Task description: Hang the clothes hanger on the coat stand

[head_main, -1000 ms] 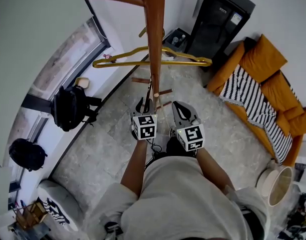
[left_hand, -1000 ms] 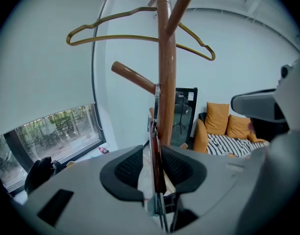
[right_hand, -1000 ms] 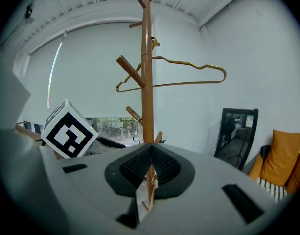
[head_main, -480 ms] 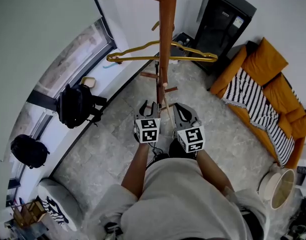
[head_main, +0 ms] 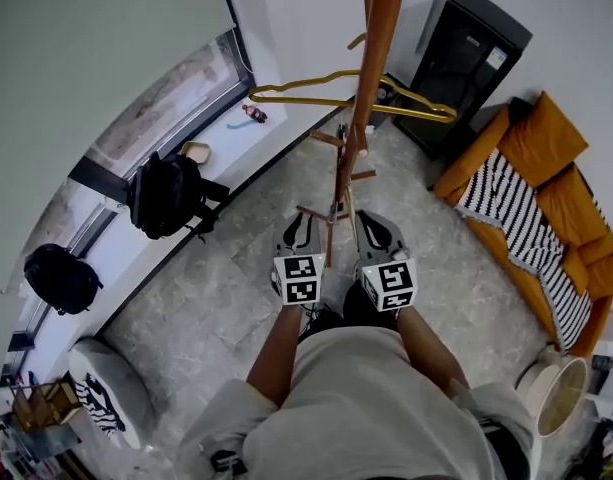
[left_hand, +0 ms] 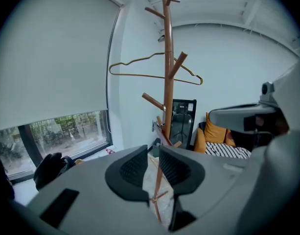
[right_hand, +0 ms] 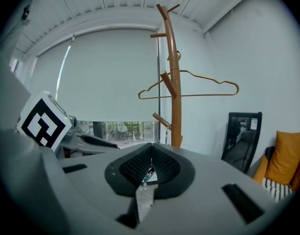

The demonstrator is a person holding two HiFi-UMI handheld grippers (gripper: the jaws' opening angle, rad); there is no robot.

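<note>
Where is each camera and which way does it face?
Head view: on the person's head, steeply down onto coat stand, forearms, left gripper, right gripper.
Left gripper view: rides the left gripper, jaws closing, empty; faces the stand.
Right gripper view: rides the right gripper, jaws shut; faces the stand.
Shared: hanger on the stand.
</note>
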